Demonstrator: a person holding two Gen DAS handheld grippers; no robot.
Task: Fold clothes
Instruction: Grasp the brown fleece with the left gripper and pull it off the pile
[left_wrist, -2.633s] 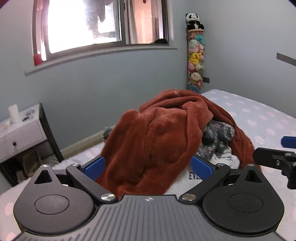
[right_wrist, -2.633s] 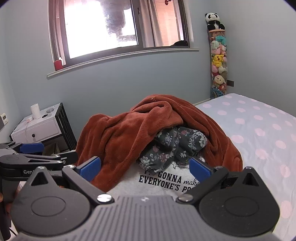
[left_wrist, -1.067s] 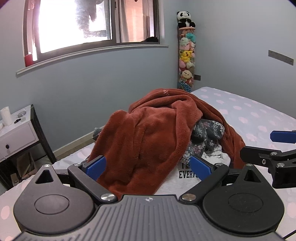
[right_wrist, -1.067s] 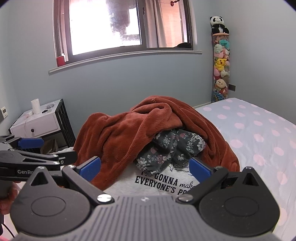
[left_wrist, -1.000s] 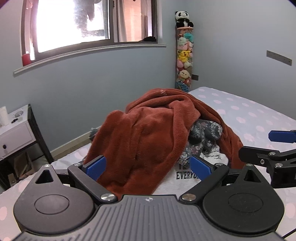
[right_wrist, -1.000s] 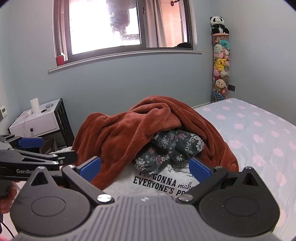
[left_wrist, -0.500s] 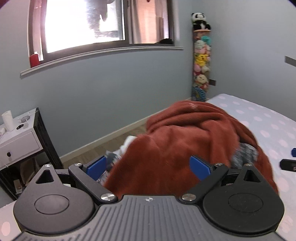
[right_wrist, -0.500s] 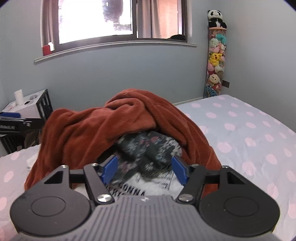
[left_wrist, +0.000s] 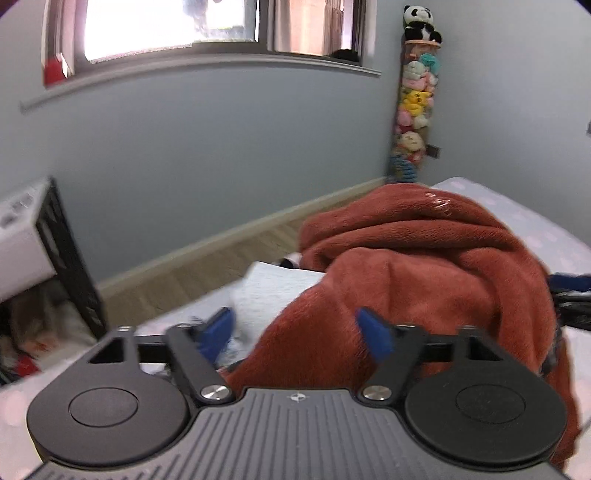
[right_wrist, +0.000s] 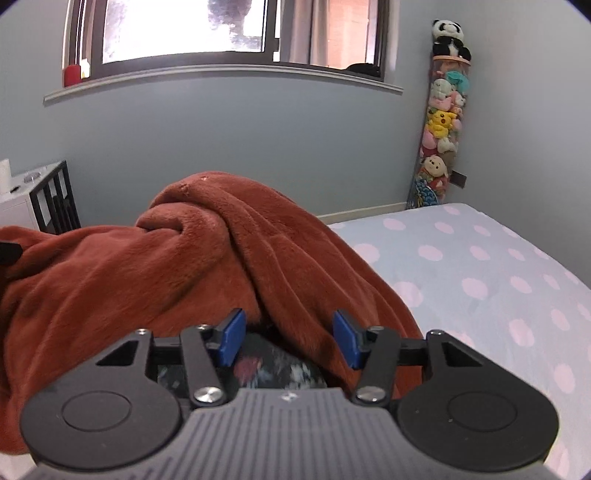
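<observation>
A rust-coloured fleece garment (left_wrist: 424, 258) is heaped over a pile of clothes on the bed. My left gripper (left_wrist: 295, 334) is open and partly narrowed, with the fleece's left hem lying between its blue fingers. A white garment (left_wrist: 273, 291) shows under the fleece just beyond it. In the right wrist view the fleece (right_wrist: 166, 277) fills the middle. My right gripper (right_wrist: 288, 338) is open, its fingers astride a fold at the fleece's front edge. A dark floral garment (right_wrist: 273, 369) lies under that fold. The right gripper's tips (left_wrist: 569, 295) show at the left view's right edge.
The bed sheet (right_wrist: 480, 277) is pale with pink dots and spreads to the right. A white and black nightstand (left_wrist: 29, 236) stands left of the bed. A tall column of plush toys (right_wrist: 443, 118) fills the far corner under a window (right_wrist: 184, 29).
Both grippers have moved forward and down onto the fleece, the left swinging to its left hem. Both pairs of fingers have narrowed. The printed white shirt is now out of sight.
</observation>
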